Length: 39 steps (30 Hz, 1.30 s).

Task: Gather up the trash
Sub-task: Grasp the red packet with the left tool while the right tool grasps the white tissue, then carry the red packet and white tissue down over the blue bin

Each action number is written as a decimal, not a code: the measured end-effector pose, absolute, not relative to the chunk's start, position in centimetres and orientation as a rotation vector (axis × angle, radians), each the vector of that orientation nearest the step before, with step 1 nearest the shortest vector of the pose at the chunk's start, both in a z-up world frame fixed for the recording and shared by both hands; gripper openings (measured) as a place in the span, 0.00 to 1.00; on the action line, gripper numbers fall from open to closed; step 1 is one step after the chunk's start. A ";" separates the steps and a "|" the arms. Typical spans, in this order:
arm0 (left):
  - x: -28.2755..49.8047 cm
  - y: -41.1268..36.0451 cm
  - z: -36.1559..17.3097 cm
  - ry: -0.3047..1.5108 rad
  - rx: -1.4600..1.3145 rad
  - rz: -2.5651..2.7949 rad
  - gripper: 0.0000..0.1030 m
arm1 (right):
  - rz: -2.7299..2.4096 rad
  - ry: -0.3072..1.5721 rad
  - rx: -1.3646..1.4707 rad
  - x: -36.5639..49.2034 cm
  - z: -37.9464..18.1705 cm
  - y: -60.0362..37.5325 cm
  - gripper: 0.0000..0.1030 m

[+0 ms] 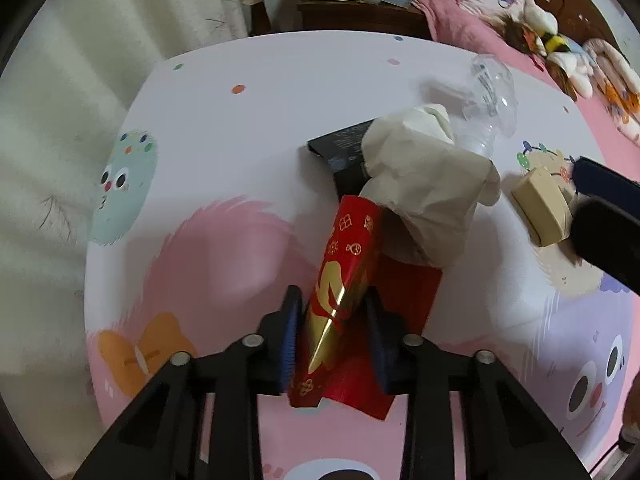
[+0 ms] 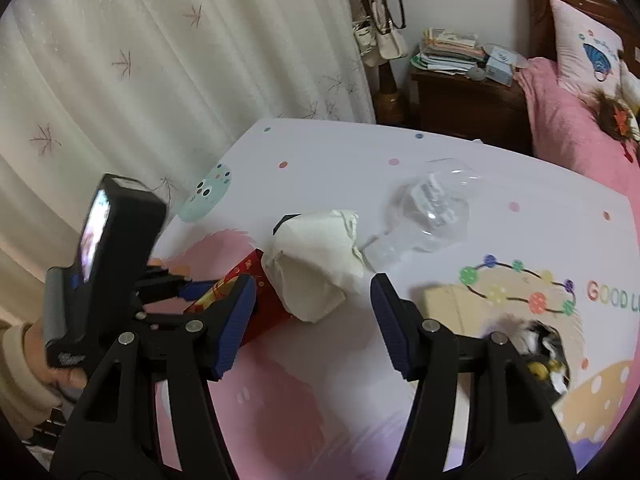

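The left gripper [image 1: 332, 320] is clamped on a folded red envelope [image 1: 340, 276], likely pinched at its crease for lifting. At one o'clock a crumpled tissue [image 1: 424, 184] rests on it and may tumble off; a clear plastic bottle [image 1: 490, 96] lies beyond. The right gripper [image 2: 312, 320] hangs with jaws wide apart, a cardboard piece [image 2: 444, 304] at three o'clock
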State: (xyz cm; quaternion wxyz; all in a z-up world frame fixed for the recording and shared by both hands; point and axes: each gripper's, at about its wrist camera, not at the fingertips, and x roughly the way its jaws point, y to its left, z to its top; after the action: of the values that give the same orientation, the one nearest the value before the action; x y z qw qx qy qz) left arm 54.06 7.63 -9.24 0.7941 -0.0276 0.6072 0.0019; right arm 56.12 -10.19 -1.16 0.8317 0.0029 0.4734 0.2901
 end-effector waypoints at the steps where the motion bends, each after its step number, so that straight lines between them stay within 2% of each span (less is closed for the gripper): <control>1: 53.9 7.7 -9.3 1.305 -0.069 0.017 0.20 | 0.620 1.006 0.001 56.2 -1.4 -9.8 0.55; 3: 53.4 8.1 -9.2 1.302 -0.098 0.047 0.12 | 0.631 1.010 -0.015 56.4 -1.9 -8.7 0.55; 17: 48.6 11.2 -8.1 1.250 -0.307 0.157 0.12 | 0.555 0.973 -0.350 57.6 -6.6 -0.6 0.55; 19: 47.6 12.4 -7.7 1.245 -0.325 0.164 0.12 | 0.552 0.975 -0.385 57.6 -7.4 0.1 0.46; 20: 47.3 12.7 -7.5 1.243 -0.330 0.166 0.12 | 0.553 0.973 -0.394 57.5 -7.5 0.2 0.36; 22: 46.7 12.9 -7.1 1.236 -0.337 0.168 0.12 | 0.557 0.972 -0.381 57.3 -7.5 0.2 0.30; 25: 45.5 12.7 -6.4 1.226 -0.339 0.166 0.12 | 0.575 0.996 -0.308 56.7 -6.6 -0.9 0.26; 39: 35.0 9.3 0.0 1.150 -0.285 0.096 0.11 | 0.549 1.052 -0.075 45.5 -1.0 -9.0 0.26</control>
State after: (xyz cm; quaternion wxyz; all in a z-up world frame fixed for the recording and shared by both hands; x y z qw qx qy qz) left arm 34.99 9.34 0.01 0.8285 -0.1342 0.5418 0.0452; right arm 45.50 -8.98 -1.01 0.8285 -0.0352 0.4956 0.2585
